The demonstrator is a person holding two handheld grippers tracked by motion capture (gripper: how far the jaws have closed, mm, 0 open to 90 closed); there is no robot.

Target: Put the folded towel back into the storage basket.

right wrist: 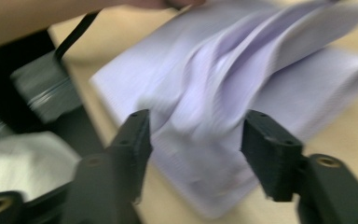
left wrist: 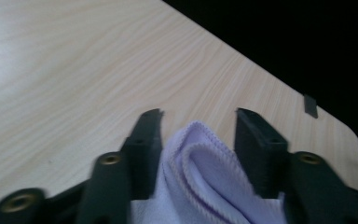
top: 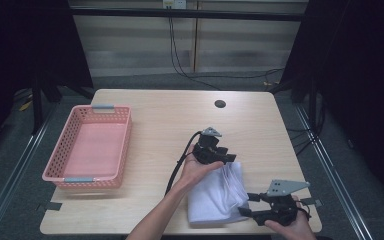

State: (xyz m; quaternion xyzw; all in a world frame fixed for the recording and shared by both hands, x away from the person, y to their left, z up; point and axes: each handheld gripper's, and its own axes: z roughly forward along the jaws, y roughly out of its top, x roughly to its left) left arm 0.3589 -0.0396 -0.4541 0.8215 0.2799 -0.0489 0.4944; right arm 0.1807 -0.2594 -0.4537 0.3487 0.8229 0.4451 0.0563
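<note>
A pale lilac cloth (top: 215,196), folded into loose layers, lies near the front right of the wooden table (top: 155,125). My left gripper (top: 231,159) sits at the cloth's far corner. In the left gripper view its jaws (left wrist: 198,116) stand apart with a folded corner of the cloth (left wrist: 200,177) bulging between them, and the right pad is clear of the fabric. My right gripper (top: 245,204) rests at the cloth's near right edge, pointing left. In the right gripper view its jaws (right wrist: 193,128) are spread over the rumpled cloth (right wrist: 223,84) without pinching it.
An empty pink plastic basket (top: 87,150) stands at the table's left side. A round cable hole (top: 220,104) lies near the far edge. A person's left forearm (top: 165,212) crosses the front of the table. Dark floor surrounds the table.
</note>
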